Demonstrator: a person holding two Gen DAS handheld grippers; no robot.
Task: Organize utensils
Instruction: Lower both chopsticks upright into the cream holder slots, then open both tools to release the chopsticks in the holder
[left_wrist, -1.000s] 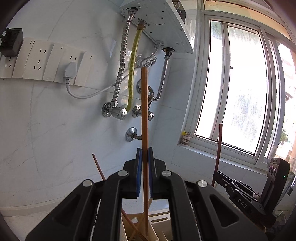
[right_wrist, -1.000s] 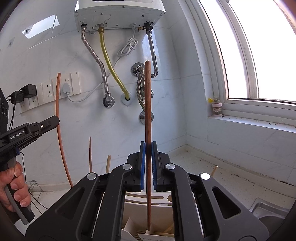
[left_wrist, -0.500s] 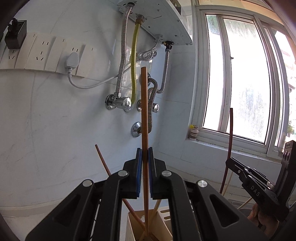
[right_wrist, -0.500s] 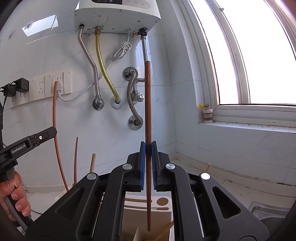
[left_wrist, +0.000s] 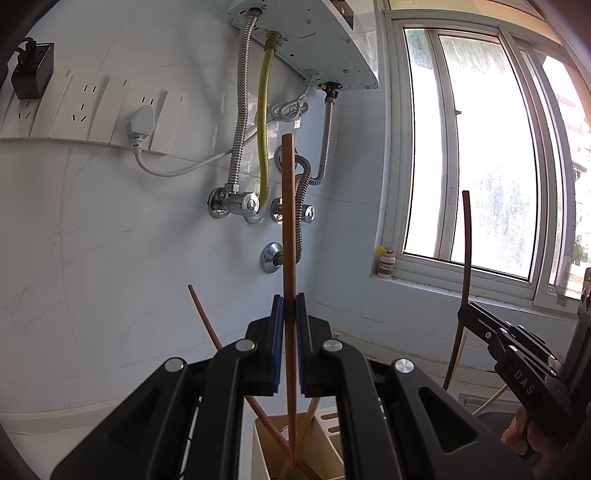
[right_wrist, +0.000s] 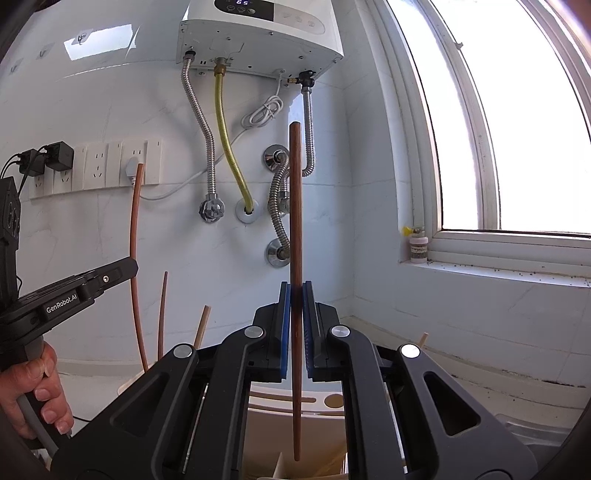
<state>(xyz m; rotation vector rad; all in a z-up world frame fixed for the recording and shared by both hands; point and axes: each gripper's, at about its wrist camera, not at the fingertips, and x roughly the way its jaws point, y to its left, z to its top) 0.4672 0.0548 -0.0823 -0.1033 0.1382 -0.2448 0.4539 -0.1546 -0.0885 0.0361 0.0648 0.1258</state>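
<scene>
In the left wrist view my left gripper (left_wrist: 290, 306) is shut on a light brown chopstick (left_wrist: 289, 221) held upright. Its lower end reaches down into a beige utensil holder (left_wrist: 264, 439), where another brown chopstick (left_wrist: 207, 325) leans. My right gripper (right_wrist: 295, 295) is shut on a darker brown chopstick (right_wrist: 295, 206), also upright, whose tip hangs just over the holder's (right_wrist: 325, 400) compartments. Each gripper shows in the other's view: the right gripper (left_wrist: 463, 314) at the right edge, the left gripper (right_wrist: 133, 264) at the left with a hand (right_wrist: 40, 387) on its grip.
A white water heater (right_wrist: 258, 33) hangs on the tiled wall, with metal and yellow hoses (right_wrist: 229, 147) and valves below it. A row of sockets (left_wrist: 85, 107) is at the left. A window (left_wrist: 472, 155) with a small jar (left_wrist: 386, 262) on its sill is at the right.
My left gripper has sunk, and its chopstick now reaches deeper into the holder. The right gripper has stayed about where it was, rolling slightly.
</scene>
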